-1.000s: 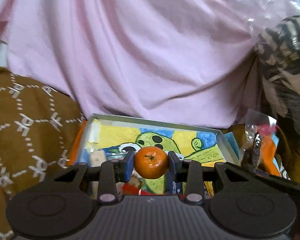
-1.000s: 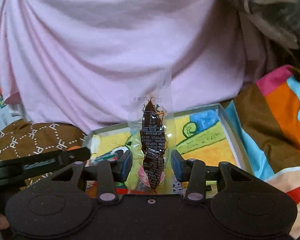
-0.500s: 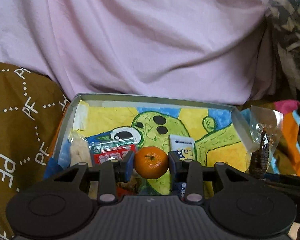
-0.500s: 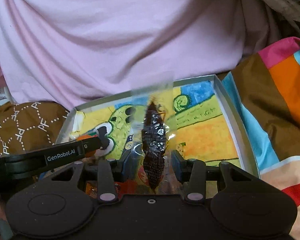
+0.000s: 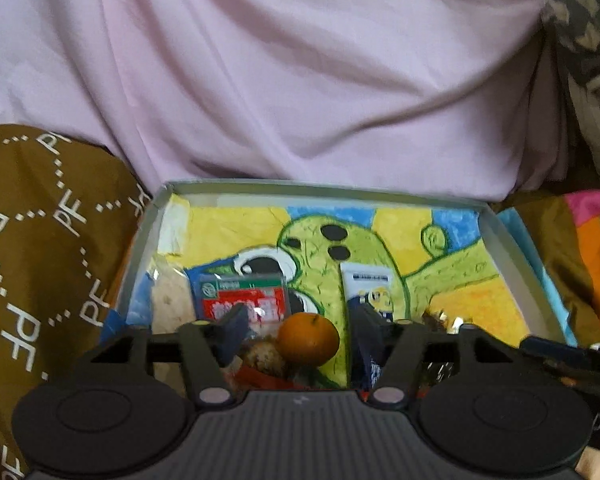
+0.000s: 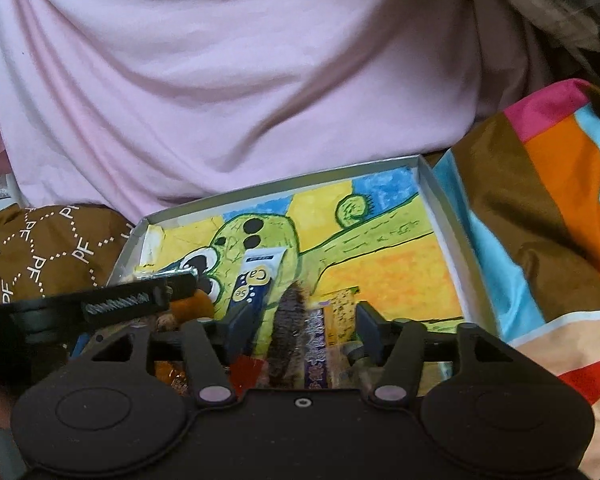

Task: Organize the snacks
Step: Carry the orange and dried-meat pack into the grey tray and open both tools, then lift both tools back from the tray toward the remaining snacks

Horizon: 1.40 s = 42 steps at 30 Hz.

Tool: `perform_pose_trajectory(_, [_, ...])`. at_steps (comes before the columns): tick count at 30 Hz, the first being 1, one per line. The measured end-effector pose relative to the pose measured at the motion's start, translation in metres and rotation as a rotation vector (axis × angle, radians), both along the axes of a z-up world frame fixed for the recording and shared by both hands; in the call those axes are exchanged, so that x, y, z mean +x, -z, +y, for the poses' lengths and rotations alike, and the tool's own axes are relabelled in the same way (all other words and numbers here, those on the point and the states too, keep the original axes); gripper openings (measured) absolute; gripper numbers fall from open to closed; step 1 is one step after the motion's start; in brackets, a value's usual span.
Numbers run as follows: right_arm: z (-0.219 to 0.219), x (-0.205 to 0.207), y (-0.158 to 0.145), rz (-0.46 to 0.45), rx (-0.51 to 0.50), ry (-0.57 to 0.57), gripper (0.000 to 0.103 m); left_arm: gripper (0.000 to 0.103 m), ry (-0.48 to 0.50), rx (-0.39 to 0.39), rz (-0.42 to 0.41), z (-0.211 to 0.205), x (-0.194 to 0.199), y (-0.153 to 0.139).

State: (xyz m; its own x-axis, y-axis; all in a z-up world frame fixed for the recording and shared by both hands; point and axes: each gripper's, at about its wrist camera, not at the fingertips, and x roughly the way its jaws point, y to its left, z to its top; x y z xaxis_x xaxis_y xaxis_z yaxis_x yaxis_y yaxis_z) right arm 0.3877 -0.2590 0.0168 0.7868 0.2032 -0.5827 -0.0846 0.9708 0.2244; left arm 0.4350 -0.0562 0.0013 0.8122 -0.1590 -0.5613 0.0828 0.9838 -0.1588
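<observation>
**Both grippers let go over the tray**

Left gripper [image 5: 300,330] first: its jaws have just been opening, and they stand spread now with clear gaps on both sides of the mandarin [image 5: 309,338]. The fruit sits between the fingers but nothing presses on it. It is small, round, bright orange, with a dark stem dimple facing up. It rests at the near edge of the tray [image 5: 320,191], on top of a heap of wrappers, with a brownish lumpy snack [image 5: 262,358] touching it on the left.

Ahead of the left fingers, a red-and-green packet [image 5: 242,300] lies flat; ahead of the right finger, a white-and-blue packet [image 5: 367,292] with a yellow cartoon figure. A pale, clear-wrapped snack [image 5: 168,300] lies further left by the tray wall. The tray floor is a yellow, blue and green cartoon drawing.

Over to the right gripper [image 6: 300,320]: its jaws have also just been opening and are parted. The dark snack in clear wrap [image 6: 286,328] stands roughly upright between them, a long, brown-black, ridged strip. It is blurred; neither pad appears to press on it. Its lower end is down among the wrappers at the tray's near edge. A purple patterned packet [image 6: 316,344] lies just right of it.

The left gripper's finger crosses in from the left of this view. Pink cloth [image 6: 260,80] rises behind the tray, brown patterned fabric [image 5: 40,260] sits left, striped fabric [image 6: 540,220] right.
</observation>
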Motion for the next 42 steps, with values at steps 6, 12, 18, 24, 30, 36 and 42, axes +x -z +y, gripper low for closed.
perform_pose_trajectory(6, [-0.008, -0.015, -0.013, -0.076, -0.002, 0.030, 0.085, 0.088, -0.044, -0.021, -0.055, 0.008, -0.014, -0.016])
perform_pose_trajectory(12, [-0.006, -0.044, -0.032, -0.185, -0.022, 0.041, 0.101, 0.102, -0.077, -0.018, -0.129, 0.019, -0.044, -0.038])
perform_pose_trajectory(18, [0.001, -0.085, -0.047, -0.273, -0.038, 0.046, 0.102, 0.103, -0.102, -0.037, -0.196, 0.034, -0.086, -0.060])
perform_pose_trajectory(24, [0.012, -0.123, -0.061, -0.347, -0.049, 0.035, 0.102, 0.103, -0.132, -0.048, -0.249, 0.051, -0.132, -0.077])
perform_pose_trajectory(30, [0.020, -0.169, -0.069, -0.393, -0.050, 0.010, 0.102, 0.103, -0.159, -0.050, -0.284, 0.070, -0.179, -0.086])
perform_pose_trajectory(36, [0.028, -0.210, -0.069, -0.401, -0.064, -0.027, 0.102, 0.103, -0.174, -0.041, -0.297, 0.084, -0.216, -0.087])
perform_pose_trajectory(42, [0.036, -0.246, -0.064, -0.382, -0.076, -0.072, 0.102, 0.103, -0.171, -0.013, -0.281, 0.094, -0.251, -0.079])
